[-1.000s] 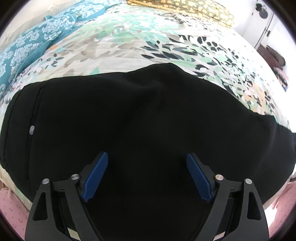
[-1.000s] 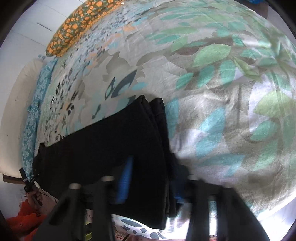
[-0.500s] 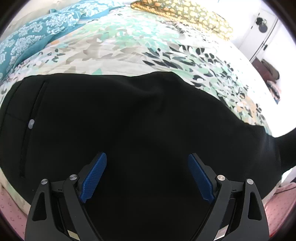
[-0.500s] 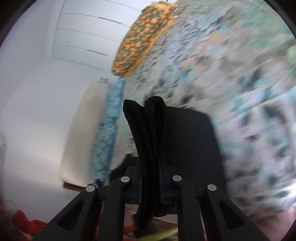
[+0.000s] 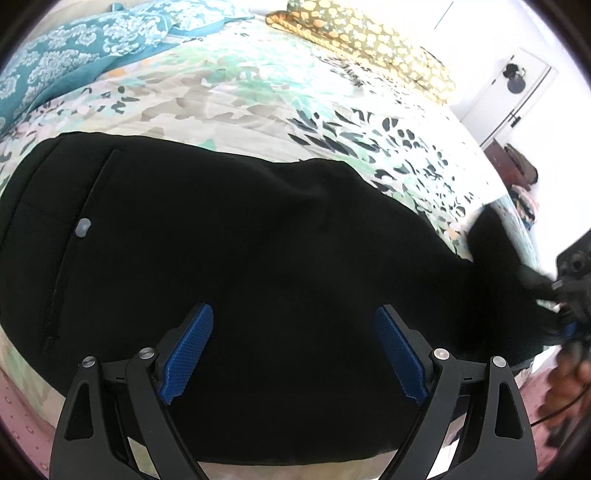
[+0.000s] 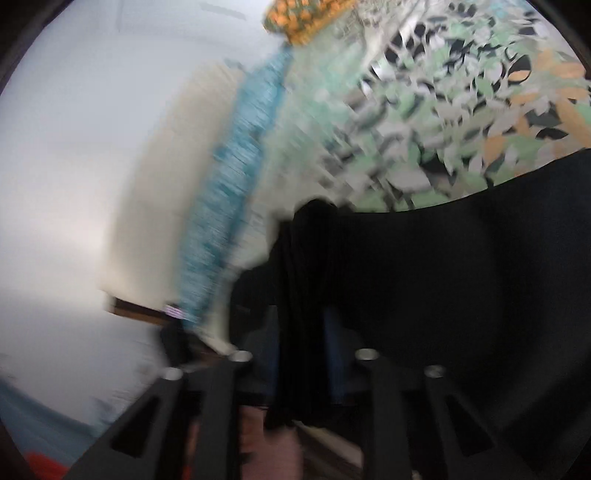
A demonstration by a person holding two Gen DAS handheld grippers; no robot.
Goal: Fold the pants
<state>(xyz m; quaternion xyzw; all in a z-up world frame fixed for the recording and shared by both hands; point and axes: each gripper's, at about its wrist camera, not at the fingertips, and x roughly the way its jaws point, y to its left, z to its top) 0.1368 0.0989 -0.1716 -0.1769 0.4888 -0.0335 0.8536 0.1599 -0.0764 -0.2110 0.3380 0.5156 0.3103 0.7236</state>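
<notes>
Leaf-printed bedding [image 5: 258, 99] carries the black pants [image 5: 236, 236], their long axis running side to side, waistband end leftward. Over that end the left gripper [image 5: 293, 347] hovers with jaws spread wide, holding nothing. At the far right, the right gripper [image 6: 301, 369] is clamped on the bunched leg ends, nearer for folding them across.

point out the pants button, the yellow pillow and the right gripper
pants button [image 5: 83, 226], left wrist view, centre of the grey button.
yellow pillow [image 5: 364, 35], left wrist view, middle of its patterned top.
right gripper [image 6: 301, 373], right wrist view, between fingertips, shut on black pants.
</notes>
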